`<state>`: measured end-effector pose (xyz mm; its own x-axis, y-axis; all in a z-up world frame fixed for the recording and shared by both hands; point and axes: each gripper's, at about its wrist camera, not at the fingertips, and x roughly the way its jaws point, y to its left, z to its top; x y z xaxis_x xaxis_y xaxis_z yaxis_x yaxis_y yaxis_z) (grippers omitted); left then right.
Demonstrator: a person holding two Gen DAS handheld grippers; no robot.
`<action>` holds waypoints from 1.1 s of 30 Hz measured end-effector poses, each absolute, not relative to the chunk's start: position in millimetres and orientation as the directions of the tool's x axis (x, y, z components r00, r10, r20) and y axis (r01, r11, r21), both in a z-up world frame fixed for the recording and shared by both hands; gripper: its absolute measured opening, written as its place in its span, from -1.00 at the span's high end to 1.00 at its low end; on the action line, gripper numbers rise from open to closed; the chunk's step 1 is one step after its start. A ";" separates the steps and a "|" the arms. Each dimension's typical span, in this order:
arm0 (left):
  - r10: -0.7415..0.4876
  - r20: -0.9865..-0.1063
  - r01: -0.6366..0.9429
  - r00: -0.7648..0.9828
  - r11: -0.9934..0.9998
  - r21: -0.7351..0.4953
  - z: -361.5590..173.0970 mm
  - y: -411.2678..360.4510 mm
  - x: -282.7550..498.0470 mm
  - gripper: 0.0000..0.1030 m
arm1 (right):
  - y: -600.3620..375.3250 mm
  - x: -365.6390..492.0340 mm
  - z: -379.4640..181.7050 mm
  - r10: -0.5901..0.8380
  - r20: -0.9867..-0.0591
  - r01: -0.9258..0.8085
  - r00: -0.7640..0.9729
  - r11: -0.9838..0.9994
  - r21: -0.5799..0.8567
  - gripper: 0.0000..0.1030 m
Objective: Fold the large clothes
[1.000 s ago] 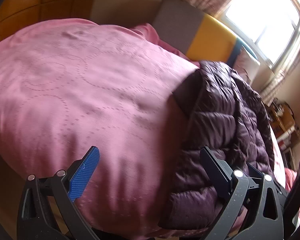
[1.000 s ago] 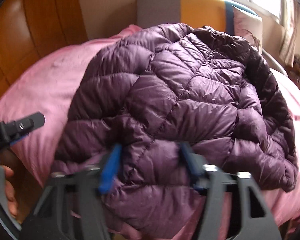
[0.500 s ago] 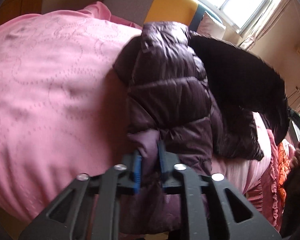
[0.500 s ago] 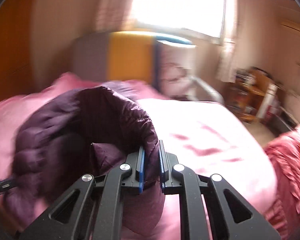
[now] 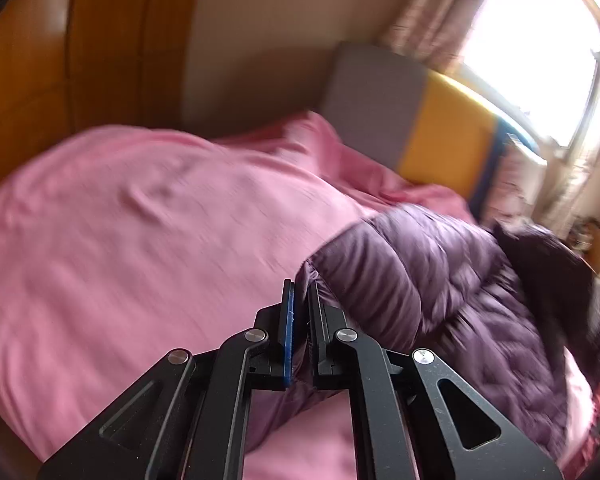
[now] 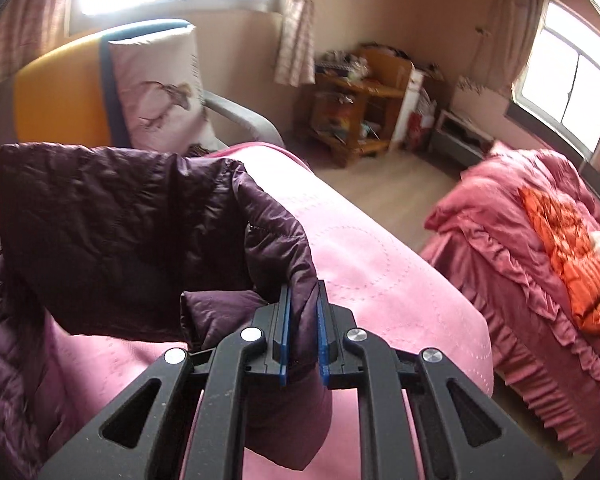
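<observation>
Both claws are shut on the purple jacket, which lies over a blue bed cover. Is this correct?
Not quite: the bed cover is pink, as the left wrist view shows. Both the left claw and the right claw are shut on the purple jacket.

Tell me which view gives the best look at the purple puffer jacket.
The right wrist view: the purple puffer jacket is sharp there, its raised flap spread out and an edge pinched in the right tongs. The left wrist view shows it motion-blurred at the right, a corner clamped in the left tongs.
</observation>
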<state>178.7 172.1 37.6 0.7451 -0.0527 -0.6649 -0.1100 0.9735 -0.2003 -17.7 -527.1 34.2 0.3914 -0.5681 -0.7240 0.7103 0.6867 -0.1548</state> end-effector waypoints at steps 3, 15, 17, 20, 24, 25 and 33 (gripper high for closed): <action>0.078 -0.667 -0.213 0.741 0.969 -0.123 43.2 184.4 209.5 0.84 | -542.2 -12.7 27.0 -0.558 -0.750 0.736 0.356 0.661 -0.142 0.56; -0.482 -0.570 0.195 0.666 0.849 -0.491 6.8 130.8 194.8 -0.77 | -438.8 -39.7 16.7 -0.015 -0.803 0.393 0.596 0.878 0.275 -0.64; -0.556 -0.582 0.239 0.594 0.812 -0.532 -16.7 106.8 202.2 -0.77 | -410.4 -39.7 0.3 0.143 -0.806 0.308 0.575 0.874 0.375 -0.64; -0.645 -0.592 0.267 0.483 0.752 -0.603 -44.1 76.9 211.2 -0.78 | -382.9 -38.3 -21.2 0.242 -0.809 0.256 0.536 0.867 0.428 -0.64; -0.701 -0.593 0.240 0.397 0.702 -0.670 -75.1 55.1 216.4 -0.70 | -360.6 -31.9 -49.9 0.275 -0.844 0.244 0.461 0.875 0.418 -0.32; -0.718 -0.586 0.241 0.376 0.686 -0.686 -78.7 52.5 213.9 -0.26 | -357.1 -29.3 -54.4 0.264 -0.852 0.243 0.453 0.883 0.402 -0.09; -0.702 -0.615 0.300 0.359 0.711 -0.637 -68.5 64.1 176.0 0.90 | -322.8 -6.7 -52.8 0.239 -0.857 0.152 0.456 0.928 0.340 0.75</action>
